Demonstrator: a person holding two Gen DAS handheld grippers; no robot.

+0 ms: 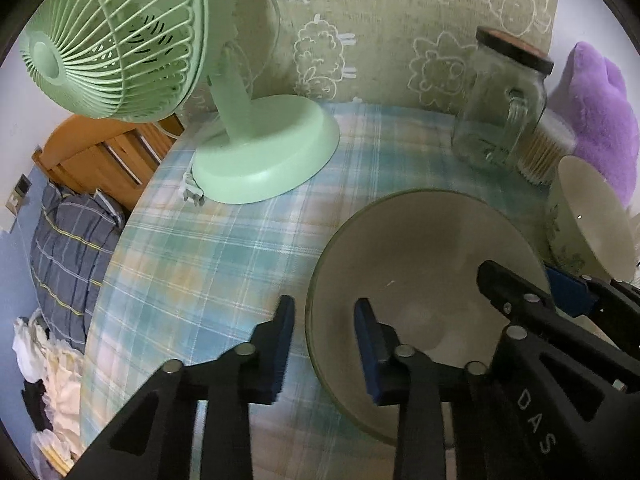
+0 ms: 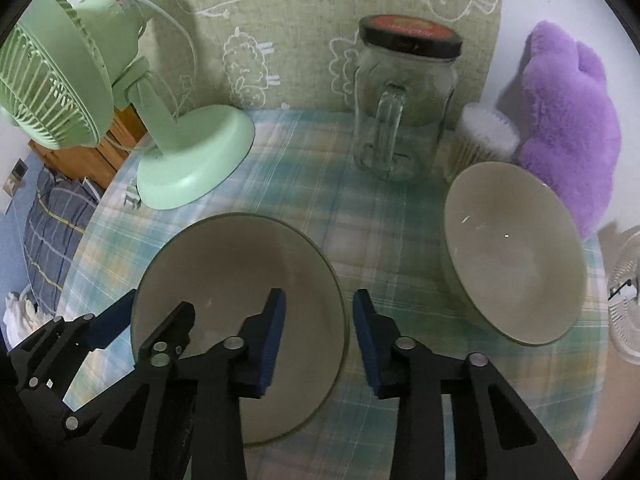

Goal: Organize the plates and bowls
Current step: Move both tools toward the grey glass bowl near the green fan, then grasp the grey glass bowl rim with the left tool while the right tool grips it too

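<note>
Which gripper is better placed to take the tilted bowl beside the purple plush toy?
Probably the right gripper: it straddles the large bowl's right rim, the side nearest the tilted bowl. The left gripper straddles the opposite rim, with the large bowl in between.

The near bowl point(image 2: 240, 320) sits on the bench point(image 2: 320, 200). Behind it to the left stands the fan point(image 2: 192, 160), behind to the right the jar point(image 2: 400, 120), right the second bowl point(image 2: 516, 260), perhaps tilted.

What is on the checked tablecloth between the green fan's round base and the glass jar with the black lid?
Nothing: between the green fan's round base and the glass jar with the black lid, only bare checked tablecloth shows in the right wrist view.
</note>
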